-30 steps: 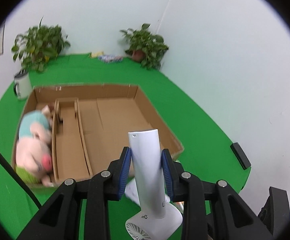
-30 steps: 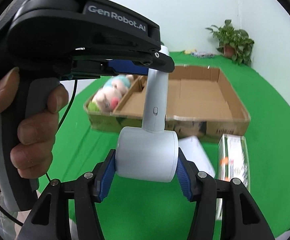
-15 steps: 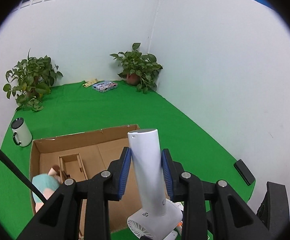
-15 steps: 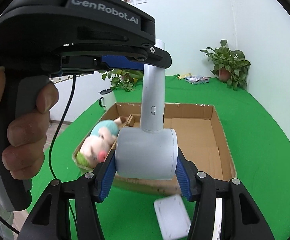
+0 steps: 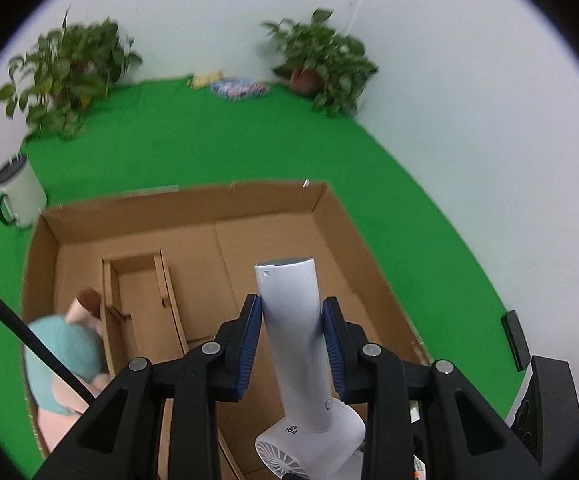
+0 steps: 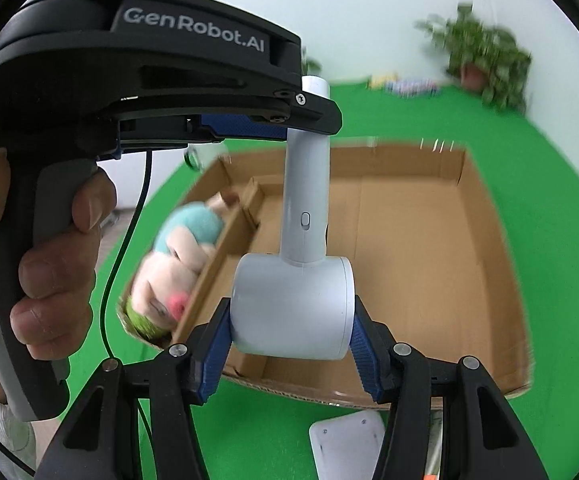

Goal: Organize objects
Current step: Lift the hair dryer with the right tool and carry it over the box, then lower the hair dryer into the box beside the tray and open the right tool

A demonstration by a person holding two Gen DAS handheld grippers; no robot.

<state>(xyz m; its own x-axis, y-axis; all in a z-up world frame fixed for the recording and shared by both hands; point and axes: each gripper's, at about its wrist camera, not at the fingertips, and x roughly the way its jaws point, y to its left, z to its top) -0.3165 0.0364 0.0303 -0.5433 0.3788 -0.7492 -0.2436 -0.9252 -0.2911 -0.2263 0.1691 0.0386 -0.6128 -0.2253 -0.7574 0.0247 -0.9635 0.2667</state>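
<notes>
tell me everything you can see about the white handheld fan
The fan is smooth white plastic: a drum-shaped head with a grilled face and a long round handle bearing a small button. It hangs above the cardboard box, the right gripper clamping the head, the left gripper clamping the handle.

Both grippers (image 5: pixel 291 340) (image 6: pixel 291 350) clamped, angled down
</notes>
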